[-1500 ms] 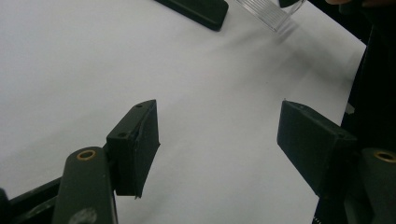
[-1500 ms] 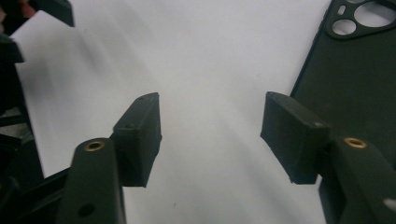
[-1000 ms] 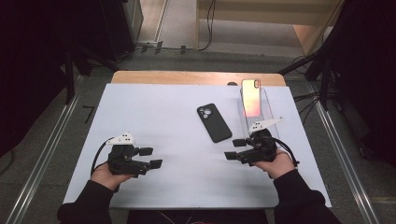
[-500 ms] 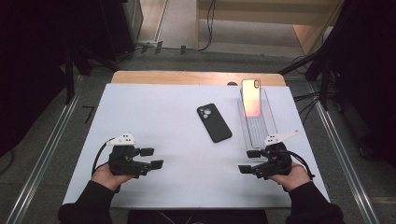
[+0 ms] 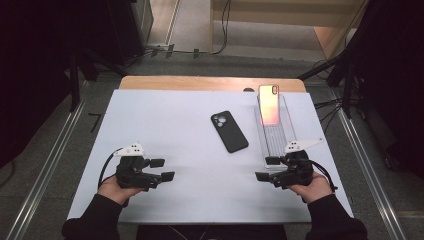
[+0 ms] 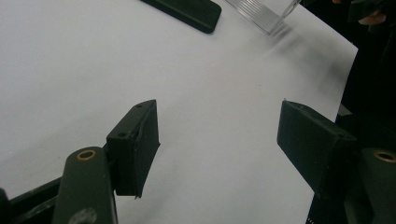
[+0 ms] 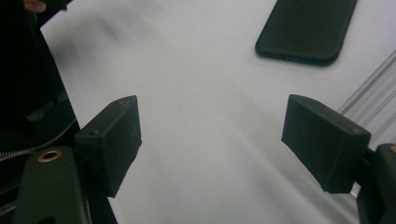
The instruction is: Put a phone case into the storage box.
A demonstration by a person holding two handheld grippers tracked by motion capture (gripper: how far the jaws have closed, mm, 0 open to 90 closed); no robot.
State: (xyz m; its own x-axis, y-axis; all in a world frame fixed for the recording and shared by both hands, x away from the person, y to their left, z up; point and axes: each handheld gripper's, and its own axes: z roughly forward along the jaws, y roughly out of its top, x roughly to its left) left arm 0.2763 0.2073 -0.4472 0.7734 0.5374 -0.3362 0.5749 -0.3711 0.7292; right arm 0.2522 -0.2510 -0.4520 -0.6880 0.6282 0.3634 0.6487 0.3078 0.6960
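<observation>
A black phone [image 5: 229, 131] lies camera side up in the middle of the white table [image 5: 190, 125]. A second phone [image 5: 269, 105] with a pink-orange sheen leans on a clear ridged stand [image 5: 276, 137] at the right. My left gripper [image 5: 162, 169] rests near the front left, open, with bare table between its jaws [image 6: 219, 140]. My right gripper [image 5: 267, 168] sits just in front of the stand's near end. Its jaws have just been opening and stand open with nothing between them [image 7: 212, 135]. The black phone [image 7: 306, 28] lies ahead of it.
The left gripper view shows the black phone's end [image 6: 187, 9] and a corner of the clear stand [image 6: 264, 11] far ahead. A wooden strip [image 5: 210, 82] borders the table's far edge. Metal rails [image 5: 367, 165] run along both sides of the table.
My right hand has drawn back toward the near edge and slightly right, away from the stand, and its jaws have spread wider. The left hand has not moved.
</observation>
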